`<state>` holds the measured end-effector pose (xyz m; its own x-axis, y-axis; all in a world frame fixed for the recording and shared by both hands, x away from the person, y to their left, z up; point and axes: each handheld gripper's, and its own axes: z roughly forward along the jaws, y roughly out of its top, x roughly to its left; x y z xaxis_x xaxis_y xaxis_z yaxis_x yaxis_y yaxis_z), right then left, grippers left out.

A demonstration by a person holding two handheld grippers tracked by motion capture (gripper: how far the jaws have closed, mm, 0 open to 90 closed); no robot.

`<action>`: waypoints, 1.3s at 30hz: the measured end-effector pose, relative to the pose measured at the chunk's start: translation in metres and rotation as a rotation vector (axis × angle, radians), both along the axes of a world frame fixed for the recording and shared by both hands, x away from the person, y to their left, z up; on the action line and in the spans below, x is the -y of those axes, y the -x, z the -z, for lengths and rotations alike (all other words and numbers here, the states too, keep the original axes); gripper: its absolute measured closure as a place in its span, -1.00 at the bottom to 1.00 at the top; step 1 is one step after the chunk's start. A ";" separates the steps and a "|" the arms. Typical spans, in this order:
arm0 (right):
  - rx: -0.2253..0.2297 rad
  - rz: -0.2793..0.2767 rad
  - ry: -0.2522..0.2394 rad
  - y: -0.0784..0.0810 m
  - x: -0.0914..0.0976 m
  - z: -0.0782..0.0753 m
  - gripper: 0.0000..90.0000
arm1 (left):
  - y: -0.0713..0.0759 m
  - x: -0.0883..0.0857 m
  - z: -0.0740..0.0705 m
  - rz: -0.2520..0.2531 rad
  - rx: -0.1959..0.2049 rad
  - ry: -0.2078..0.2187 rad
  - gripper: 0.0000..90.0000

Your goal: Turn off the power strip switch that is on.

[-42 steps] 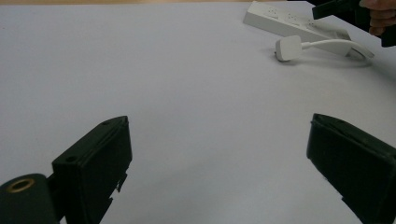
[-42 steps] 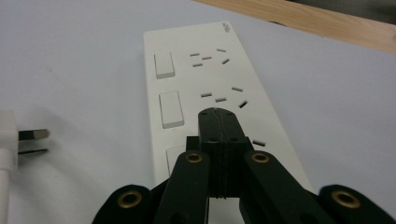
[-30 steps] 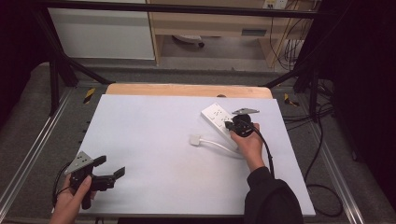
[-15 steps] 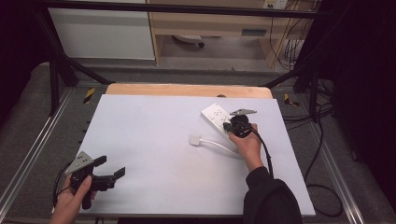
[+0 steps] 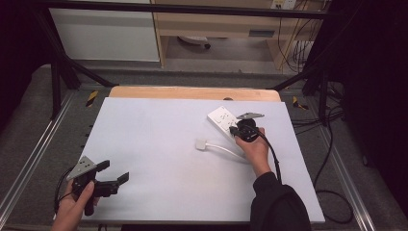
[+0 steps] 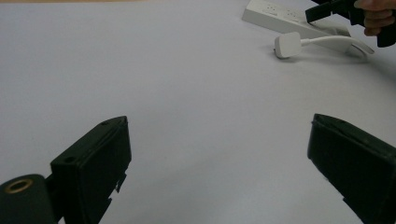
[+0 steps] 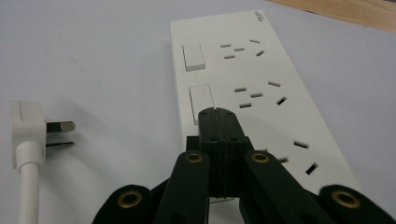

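Not much to read here tbh. The white power strip [image 7: 261, 93] is carrying a tiny grey brand mark at its far right corner in the right gripper view, but it's coming out too small and blurry to make out any letters. Nothing else is showing any text, labels or numbers: the strip's two switches are looking blank, and the white plug [image 7: 28, 126] lying to its left isn't showing any marking either

my right gripper [image 5: 234, 129]: on the white power strip [image 5: 222, 117] | plug [image 5: 200, 143]: just beside | my left gripper [image 5: 114, 172]: near corner, jaws apart
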<state>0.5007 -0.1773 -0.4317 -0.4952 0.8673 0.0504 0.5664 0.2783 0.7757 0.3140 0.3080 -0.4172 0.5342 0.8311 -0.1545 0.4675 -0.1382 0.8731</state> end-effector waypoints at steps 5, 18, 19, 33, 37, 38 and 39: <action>0.000 0.001 -0.004 0.000 0.000 0.000 1.00 | 0.000 0.000 0.000 -0.002 -0.001 0.000 -0.86; 0.003 0.002 -0.011 0.000 -0.001 0.001 1.00 | 0.000 0.000 0.000 0.002 -0.002 0.001 -0.86; 0.005 0.000 -0.012 0.000 -0.002 0.002 1.00 | 0.000 0.000 0.000 0.001 -0.002 0.001 -0.86; 0.009 0.004 -0.005 0.001 -0.003 0.001 1.00 | 0.000 0.000 0.000 0.002 -0.001 -0.001 -0.87; 0.014 0.002 -0.011 0.002 -0.002 0.002 1.00 | 0.000 0.000 0.000 0.003 -0.001 0.001 -0.86; 0.014 0.003 -0.012 0.002 -0.002 0.002 1.00 | 0.000 0.000 0.000 0.003 0.000 0.000 -0.86; 0.013 0.004 -0.011 0.002 -0.002 0.002 1.00 | 0.000 0.000 0.000 0.003 -0.001 0.001 -0.86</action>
<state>0.4986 -0.1756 -0.4336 -0.4927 0.8686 0.0534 0.5572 0.2677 0.7860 0.3140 0.3079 -0.4176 0.5367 0.8293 -0.1559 0.4679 -0.1387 0.8728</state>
